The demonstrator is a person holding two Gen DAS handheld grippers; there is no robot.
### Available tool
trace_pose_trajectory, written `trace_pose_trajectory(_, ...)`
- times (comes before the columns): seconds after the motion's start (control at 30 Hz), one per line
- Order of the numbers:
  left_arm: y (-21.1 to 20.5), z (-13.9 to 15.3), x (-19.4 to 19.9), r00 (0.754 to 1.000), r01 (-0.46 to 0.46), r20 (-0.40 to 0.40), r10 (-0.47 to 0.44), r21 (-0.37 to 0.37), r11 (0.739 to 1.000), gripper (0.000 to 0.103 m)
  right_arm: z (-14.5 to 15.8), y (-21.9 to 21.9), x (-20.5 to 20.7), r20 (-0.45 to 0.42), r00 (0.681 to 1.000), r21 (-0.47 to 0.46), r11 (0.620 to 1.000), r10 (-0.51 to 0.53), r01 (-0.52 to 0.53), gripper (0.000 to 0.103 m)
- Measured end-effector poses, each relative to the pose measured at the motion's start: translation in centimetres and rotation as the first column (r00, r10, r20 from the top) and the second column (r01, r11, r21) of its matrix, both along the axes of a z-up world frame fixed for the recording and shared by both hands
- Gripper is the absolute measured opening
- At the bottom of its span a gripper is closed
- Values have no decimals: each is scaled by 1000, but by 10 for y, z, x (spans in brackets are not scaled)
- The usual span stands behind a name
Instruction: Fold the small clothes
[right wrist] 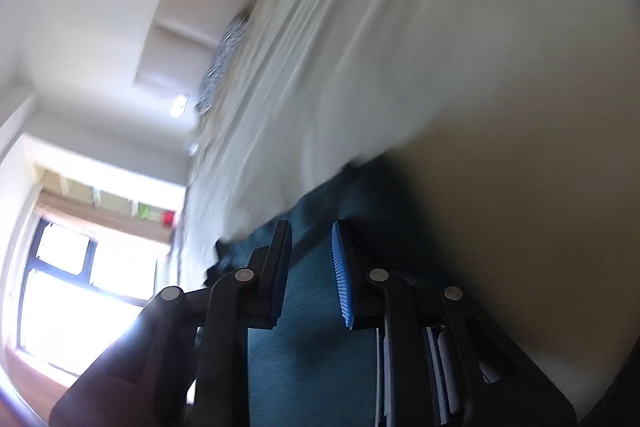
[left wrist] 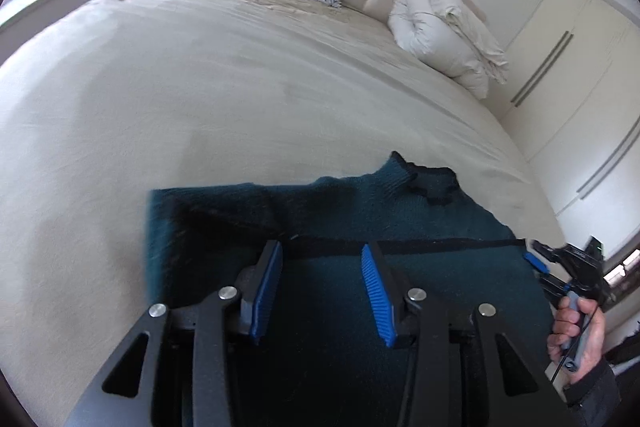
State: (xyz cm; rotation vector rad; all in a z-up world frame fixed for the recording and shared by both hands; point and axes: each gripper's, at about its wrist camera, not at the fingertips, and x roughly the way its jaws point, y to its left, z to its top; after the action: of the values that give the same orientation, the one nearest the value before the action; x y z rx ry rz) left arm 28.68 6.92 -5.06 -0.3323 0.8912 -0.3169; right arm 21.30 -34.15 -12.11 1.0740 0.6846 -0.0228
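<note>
In the left wrist view, the lower part of the dark teal knitted sweater (left wrist: pixel 400 223) was hidden behind the black left gripper (left wrist: pixel 322 251), and its near edge ran out of the picture. The jaws stood open with nothing between the blue ribbed pads (left wrist: pixel 267 291); the sweater lay flat on the beige bedspread (left wrist: pixel 200 99) directly beneath and ahead of them. A thin black stripe crossed the knit just past the fingertips, and the dark-trimmed collar lay beyond the right-hand jaw. Far to that side, the right gripper (left wrist: pixel 536 261) was partly cut off, so whether it was parted could not be told there; a hand (left wrist: pixel 576 335) held its handle.

The right wrist view was tilted and motion-blurred. The right gripper (right wrist: pixel 310 231) was open and empty, with teal fabric (right wrist: pixel 304 347) between and below the jaws. Its edges were smeared.
</note>
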Motion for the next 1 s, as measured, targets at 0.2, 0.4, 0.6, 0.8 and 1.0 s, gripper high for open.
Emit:
trace_pose_trajectory(0.2, -18, 32, -94, 999, 21, 47, -21, 0, 1000, 72, 34, 27, -49, 39, 998, -13, 999, 39, -38, 30)
trace_pose_trajectory(0.4, -63, 3, -154, 990, 139, -20, -138, 118, 983, 75, 32, 178, -72, 98, 912, 19, 915, 399, -403, 70)
trace_pose_trajectory(0.6, -56, -15, -150, 990, 134, -73, -125, 141, 981, 68, -10, 252, -74, 9, 853, 18, 853, 521, -521, 61)
trace_pose_trajectory(0.8, -66, -15, -151, 990, 133, -76, -120, 200, 971, 68, -20, 162, -95, 27, 939, 111, 932, 344, -345, 49)
trace_pose_trajectory(1.0, -60, -18, -151, 989, 139, -73, -127, 201, 970, 68, -15, 77, -139, 21, 995, 94, 990, 101, -103, 50)
